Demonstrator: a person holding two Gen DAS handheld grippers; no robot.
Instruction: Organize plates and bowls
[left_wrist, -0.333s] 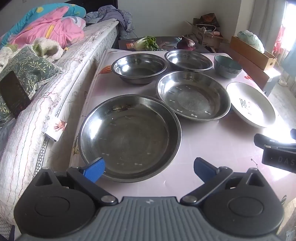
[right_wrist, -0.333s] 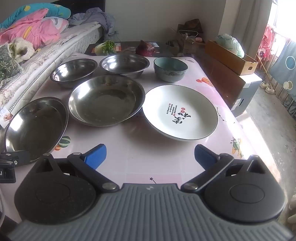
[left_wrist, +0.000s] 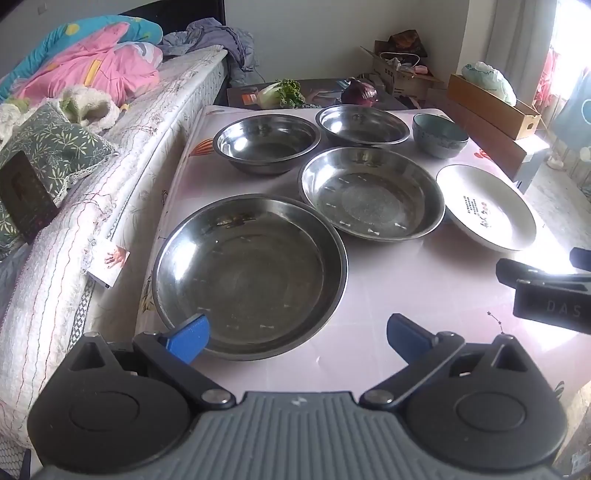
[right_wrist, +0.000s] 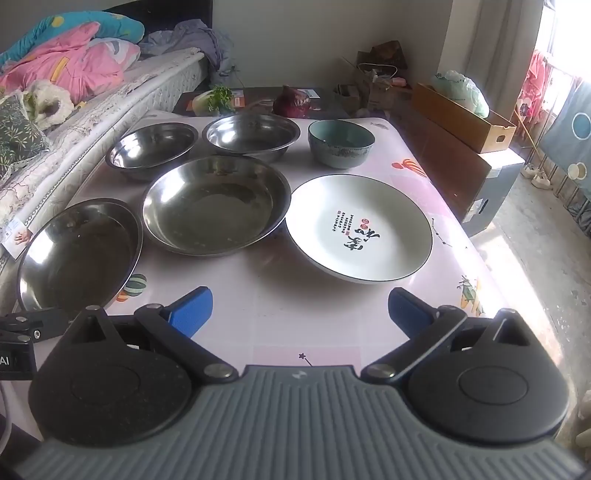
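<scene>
On the pink table (left_wrist: 424, 291) lie a large steel plate (left_wrist: 249, 275) at the near left, a second steel plate (left_wrist: 371, 192) behind it, two steel bowls (left_wrist: 266, 142) (left_wrist: 362, 124) at the back, a teal ceramic bowl (left_wrist: 439, 134) and a white plate with black writing (left_wrist: 485, 206) at the right. The white plate (right_wrist: 358, 227) lies straight ahead in the right wrist view. My left gripper (left_wrist: 297, 338) is open and empty at the near rim of the large steel plate. My right gripper (right_wrist: 300, 312) is open and empty, short of the white plate.
A bed with quilts and pillows (left_wrist: 74, 122) runs along the table's left side. A low dark table with greens (left_wrist: 280, 94) and a purple cabbage (left_wrist: 360, 92) stands behind. Cardboard boxes (right_wrist: 461, 118) and a cabinet stand at the right, with floor beyond.
</scene>
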